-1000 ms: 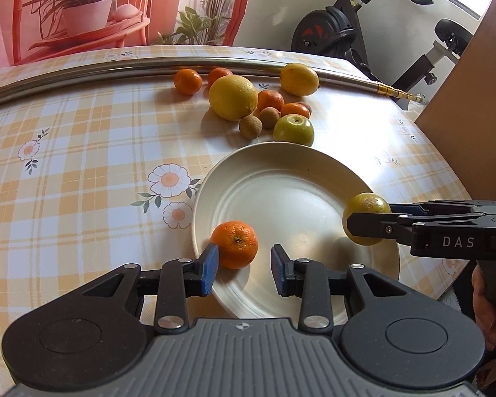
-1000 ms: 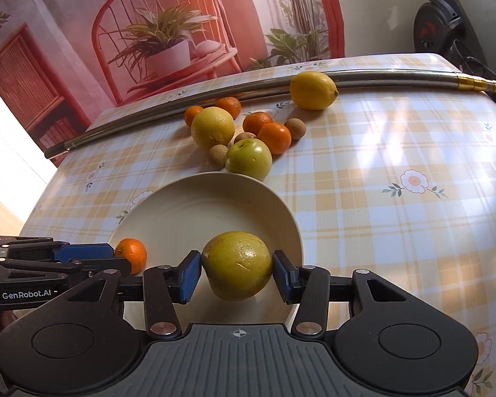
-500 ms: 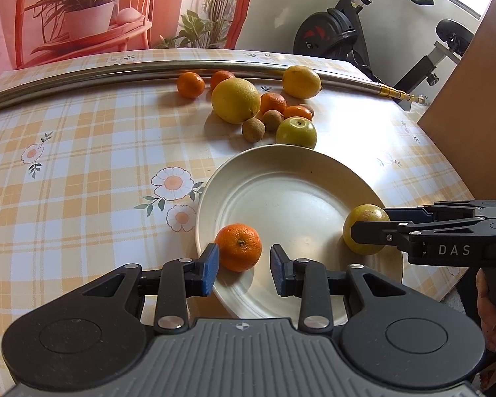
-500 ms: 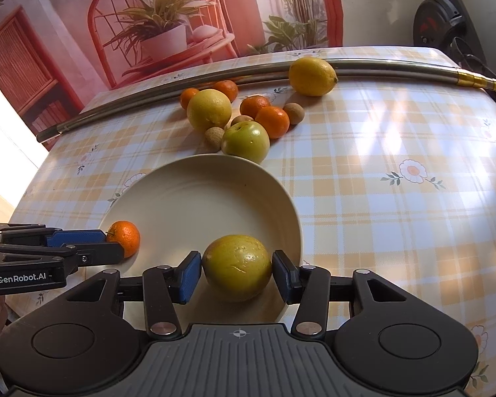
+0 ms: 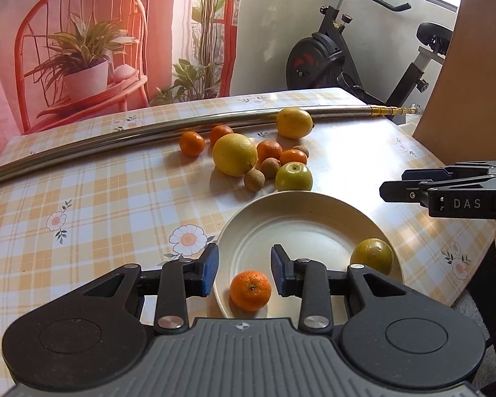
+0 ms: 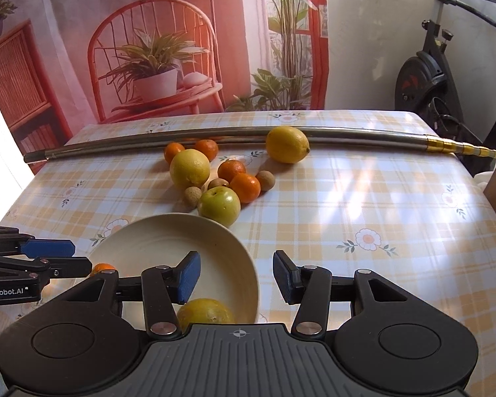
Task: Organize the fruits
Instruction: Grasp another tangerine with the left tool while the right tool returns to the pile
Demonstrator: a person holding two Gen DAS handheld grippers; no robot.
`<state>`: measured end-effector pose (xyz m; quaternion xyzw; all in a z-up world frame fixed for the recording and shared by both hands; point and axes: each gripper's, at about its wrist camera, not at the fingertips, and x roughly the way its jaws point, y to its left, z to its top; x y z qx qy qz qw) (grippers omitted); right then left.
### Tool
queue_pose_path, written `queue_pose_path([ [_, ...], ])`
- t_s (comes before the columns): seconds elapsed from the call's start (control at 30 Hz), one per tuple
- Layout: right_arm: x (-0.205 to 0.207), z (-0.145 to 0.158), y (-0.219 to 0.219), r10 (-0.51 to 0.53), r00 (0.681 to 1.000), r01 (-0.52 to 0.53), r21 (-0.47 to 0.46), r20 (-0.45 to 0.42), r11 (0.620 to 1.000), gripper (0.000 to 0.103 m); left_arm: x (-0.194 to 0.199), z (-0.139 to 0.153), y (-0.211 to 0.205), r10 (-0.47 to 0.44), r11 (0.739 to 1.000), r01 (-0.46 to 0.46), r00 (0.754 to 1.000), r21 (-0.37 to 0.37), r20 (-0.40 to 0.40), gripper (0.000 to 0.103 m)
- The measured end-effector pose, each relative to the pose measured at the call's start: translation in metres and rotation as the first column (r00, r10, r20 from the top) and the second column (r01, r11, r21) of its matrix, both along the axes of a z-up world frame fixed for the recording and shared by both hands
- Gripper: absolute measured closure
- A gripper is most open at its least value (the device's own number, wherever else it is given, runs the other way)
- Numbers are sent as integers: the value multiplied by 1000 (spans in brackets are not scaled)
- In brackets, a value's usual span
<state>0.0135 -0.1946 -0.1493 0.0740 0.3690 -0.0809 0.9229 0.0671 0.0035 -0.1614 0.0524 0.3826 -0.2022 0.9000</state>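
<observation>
A mandarin (image 5: pixel 250 290) and a yellow-green citrus (image 5: pixel 372 256) are seated on the plate (image 5: pixel 301 205). Left gripper (image 5: pixel 244 274) and right gripper (image 6: pixel 236 278) are parted narrowly, nothing gripped.

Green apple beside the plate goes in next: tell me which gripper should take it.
Right, probably. In the right wrist view the green apple lies just ahead of the right gripper; both grippers are empty, but the left gripper sits farther back.

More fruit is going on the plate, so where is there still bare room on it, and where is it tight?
The plate is bare across its middle and far side. Its near edge holds the mandarin and the yellow-green fruit. Beyond the rim, the green apple and the fruit cluster crowd the cloth.
</observation>
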Motion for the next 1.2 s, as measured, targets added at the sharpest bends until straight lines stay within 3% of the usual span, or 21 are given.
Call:
queue_pose_path([
  [0.3,-2,33,-28,-57,987,67,-67,149,995,57,25,46,17,86,996,-85,987,-20,134,66],
  [0.53,4,36,-46,-101,975,119,-83,200,989,55,47,52,19,137,990,-133,976,-34,169,66],
  [0.83,23,13,-55,-117,979,130,-71,164,989,55,79,30,21,177,984,-173,980,-43,93,66],
  [1.2,49,1,-75,-135,980,139,-20,147,990,55,130,5,1,163,985,-162,987,-66,1,66],
])
